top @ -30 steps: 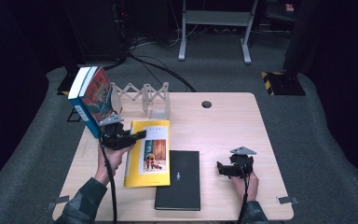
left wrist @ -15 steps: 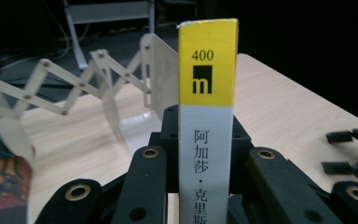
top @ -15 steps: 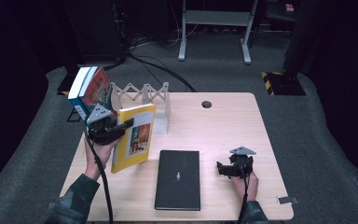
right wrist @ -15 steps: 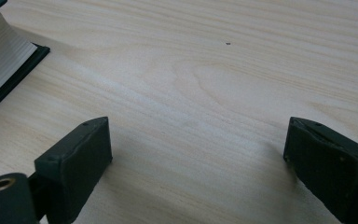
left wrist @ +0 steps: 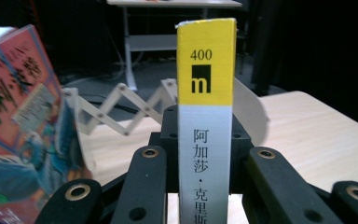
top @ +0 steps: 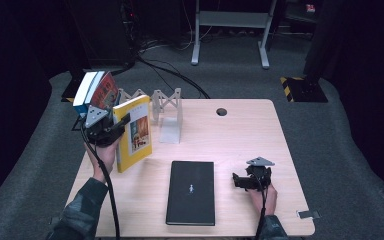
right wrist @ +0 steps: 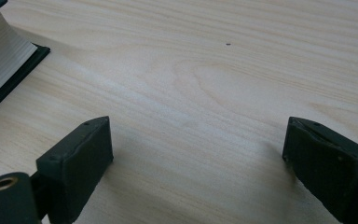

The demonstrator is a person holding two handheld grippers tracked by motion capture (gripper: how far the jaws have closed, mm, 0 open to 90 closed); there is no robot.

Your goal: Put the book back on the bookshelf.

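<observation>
left gripper [top: 111, 131] clamps upright yellow book [top: 134, 131] (grey-bottomed spine); right gripper [top: 244, 181] gapes.

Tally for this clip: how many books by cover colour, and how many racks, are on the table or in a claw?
Yellow book, held upright in the left claw: 1
Black book, flat on the table: 1
Red-covered book, leaning in the rack: 1
Book behind it, cover hidden: 1
Accordion book rack: 1
Total: 5

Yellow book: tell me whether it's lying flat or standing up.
Standing up. The yellow book is upright with its lower edge near the table, its spine clamped in the left hand-held gripper.
</observation>
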